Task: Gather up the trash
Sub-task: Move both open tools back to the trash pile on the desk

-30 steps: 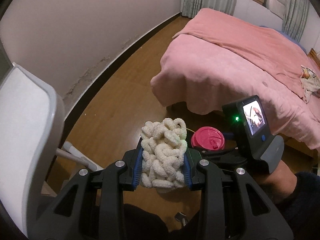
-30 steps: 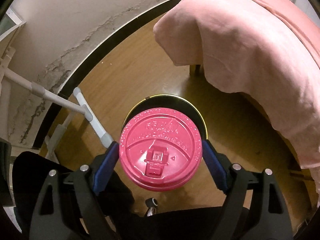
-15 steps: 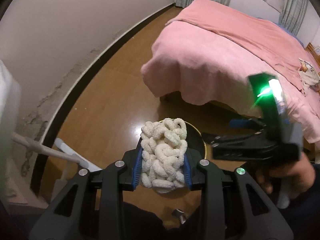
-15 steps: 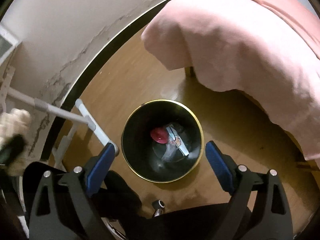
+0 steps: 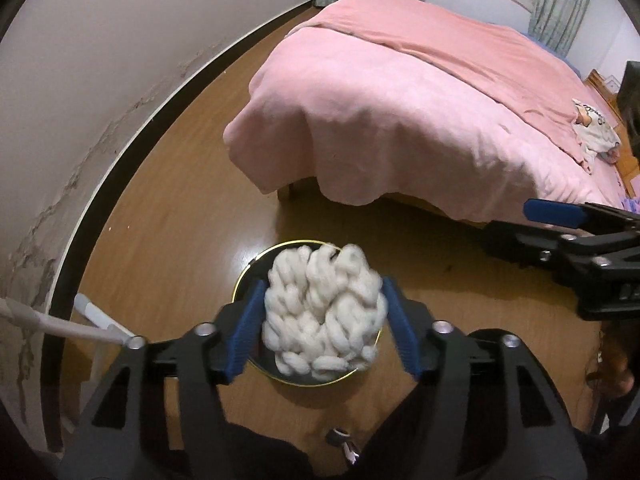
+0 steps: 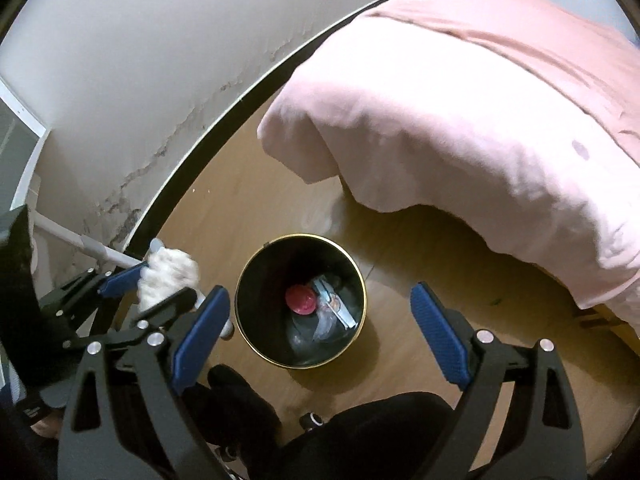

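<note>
- Hovering over the bin right now: the left gripper is sitting above the opening with the wad between its blue pads.
- The jaws are looking parted, with a sliver of gap showing on both sides of the wad, and the wad is blurred. My guess is it's being let go, or about to be. I honestly can't tell whether the pads are gripping it or not.
- The right-wrist view is showing the wad off to the bin's left and higher up, so the line-up over the opening may be less dead-on than the left camera is making it look.
- The right gripper is hanging wide open with nothing in it, pointing straight down at the bin. It's probably parked there so it's out of the left one's way.
- Inside the bin, a red lid is lying on some crumpled wrappers, so part of the trash is already collected.
- The bin is standing on the wood floor near the corner of the pink bed, close to the wall, an easy spot to reach from above.
- Going by this, the wad is the piece being dealt with, and it's light and fluffy, so it could be drifting or catching on the rim.
</note>
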A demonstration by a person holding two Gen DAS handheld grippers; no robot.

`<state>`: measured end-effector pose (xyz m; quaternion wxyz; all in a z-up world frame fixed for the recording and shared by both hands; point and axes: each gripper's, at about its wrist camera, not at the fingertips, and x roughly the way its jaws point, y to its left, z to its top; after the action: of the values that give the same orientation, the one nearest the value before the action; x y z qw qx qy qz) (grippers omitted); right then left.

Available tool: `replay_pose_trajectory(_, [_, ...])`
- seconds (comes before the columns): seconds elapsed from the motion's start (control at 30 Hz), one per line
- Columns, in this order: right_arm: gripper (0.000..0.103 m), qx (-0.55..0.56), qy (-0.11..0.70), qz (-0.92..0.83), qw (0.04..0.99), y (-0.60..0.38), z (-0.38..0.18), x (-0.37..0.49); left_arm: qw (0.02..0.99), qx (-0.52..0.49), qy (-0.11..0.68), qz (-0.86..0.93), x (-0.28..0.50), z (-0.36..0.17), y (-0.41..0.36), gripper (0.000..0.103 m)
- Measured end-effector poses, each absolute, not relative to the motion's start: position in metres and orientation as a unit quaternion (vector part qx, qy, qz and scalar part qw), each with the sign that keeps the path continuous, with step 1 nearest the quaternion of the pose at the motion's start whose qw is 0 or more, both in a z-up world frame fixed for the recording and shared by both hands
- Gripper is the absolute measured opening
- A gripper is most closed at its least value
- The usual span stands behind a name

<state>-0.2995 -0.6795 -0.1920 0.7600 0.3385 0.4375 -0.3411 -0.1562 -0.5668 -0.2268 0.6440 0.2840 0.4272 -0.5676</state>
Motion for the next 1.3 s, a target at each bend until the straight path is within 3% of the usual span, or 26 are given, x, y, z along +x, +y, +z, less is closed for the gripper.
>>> replay_pose_trajectory(0.1, [0.088,0.333,0.431,-0.344,0.765,-0.676,-0.18,-0.301,0.647,0.28,0.419,-0.572,-0.158,-0.217,-0.565,0.073])
replay_pose_trajectory(0.27, [0.088,0.322,0.419,-0.342,0.777,-0.664,-0.157,-0.299,0.661,0.27,0.404,-0.571,-0.156,-0.191,-0.55,0.075])
replay_pose_trajectory(0.5, [0.089,0.291,0.414,-0.31,0.805,-0.628,-0.123,-0.264,0.713,0.242,0.362,-0.549,-0.14,-0.122,-0.48,0.09])
replay_pose_trajectory(0.83, [0.089,0.196,0.398,-0.122,0.888,-0.498,-0.048,-0.119,0.848,0.141,0.345,-0.376,-0.037,-0.036,-0.288,0.093])
replay_pose_trajectory(1.07, [0.089,0.101,0.408,0.029,0.907,-0.362,-0.027,-0.017,0.902,0.069,0.376,-0.201,0.029,-0.027,-0.134,0.093])
replay_pose_trajectory(1.3, [0.089,0.024,0.427,0.146,0.892,-0.239,-0.036,0.056,0.912,0.02,0.399,-0.096,0.038,-0.033,-0.013,0.093])
